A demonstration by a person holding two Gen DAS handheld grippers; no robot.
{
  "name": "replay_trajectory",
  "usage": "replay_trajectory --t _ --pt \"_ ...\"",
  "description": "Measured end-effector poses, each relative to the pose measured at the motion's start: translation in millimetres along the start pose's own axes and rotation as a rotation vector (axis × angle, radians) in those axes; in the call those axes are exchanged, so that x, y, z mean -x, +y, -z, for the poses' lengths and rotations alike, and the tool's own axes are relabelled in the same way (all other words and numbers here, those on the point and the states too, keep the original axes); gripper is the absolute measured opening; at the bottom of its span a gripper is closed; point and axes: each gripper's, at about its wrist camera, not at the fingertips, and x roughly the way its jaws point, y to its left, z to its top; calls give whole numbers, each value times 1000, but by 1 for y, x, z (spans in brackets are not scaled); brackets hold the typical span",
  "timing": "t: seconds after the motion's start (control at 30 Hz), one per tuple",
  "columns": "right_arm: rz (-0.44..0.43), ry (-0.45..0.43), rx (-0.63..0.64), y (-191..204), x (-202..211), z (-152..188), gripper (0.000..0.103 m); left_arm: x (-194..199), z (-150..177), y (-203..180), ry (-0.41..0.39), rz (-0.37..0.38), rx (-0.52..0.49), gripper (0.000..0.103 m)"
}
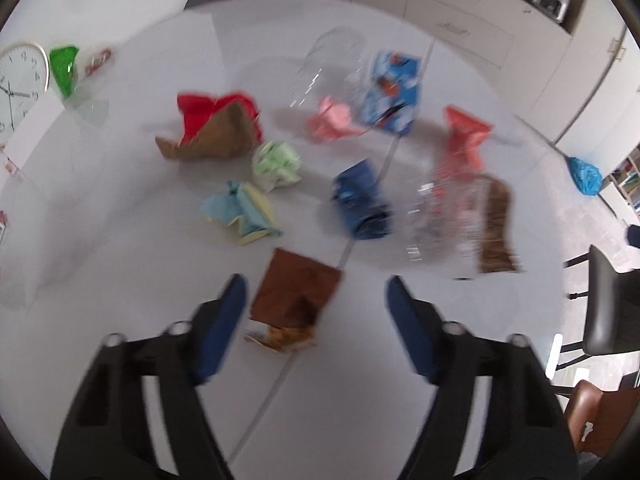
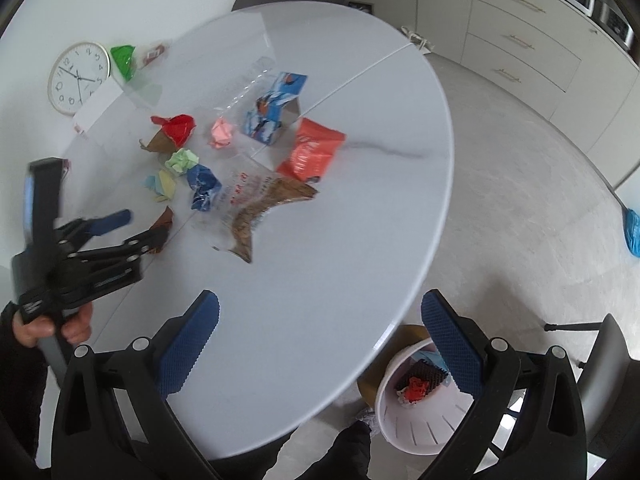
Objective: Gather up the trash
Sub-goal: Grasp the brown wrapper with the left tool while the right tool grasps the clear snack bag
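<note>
The crumpled brown paper wrapper [image 1: 294,294] lies on the near part of the round white table [image 2: 320,280], just left of the table's seam, and the left gripper [image 1: 316,300] hangs over it with its blue-padded jaws to either side, parted and not pressing on the paper; whether they touch it at all cannot be told through the blur. It looks light, soft and easily crushed, so a pinch across the raised middle fold should hold it, though a loose flap could slip out. Beyond it lie a pale blue and yellow paper wad [image 1: 244,216], a light green paper ball [image 1: 276,166], a dark blue crumpled foil wrapper [image 1: 362,200], and a clear plastic bag with a brown printed band [image 1: 460,220]; red characters show on that bag in the right wrist view but are too small to read. Farther off sit a red and brown paper cone [image 1: 216,128], a pink paper ball [image 1: 334,120], a blue printed carton [image 1: 394,92] and an orange-red snack bag [image 1: 464,136], none with legible lettering. A round white wall clock [image 2: 78,78] lies at the far left. The right gripper [image 2: 320,340], jaws wide and empty, hovers at the near table edge above a white slotted waste bin [image 2: 416,420] on the floor.
</note>
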Motion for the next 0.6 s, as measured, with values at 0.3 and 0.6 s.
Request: replay_trajectory --t 0.3,0.6 --pt "-12 38 15 23 -21 -12 100 -25 5 18 38 26 31 33" --pt "-57 58 -22 29 -53 -25 100 -7 16 30 20 55 121 26"
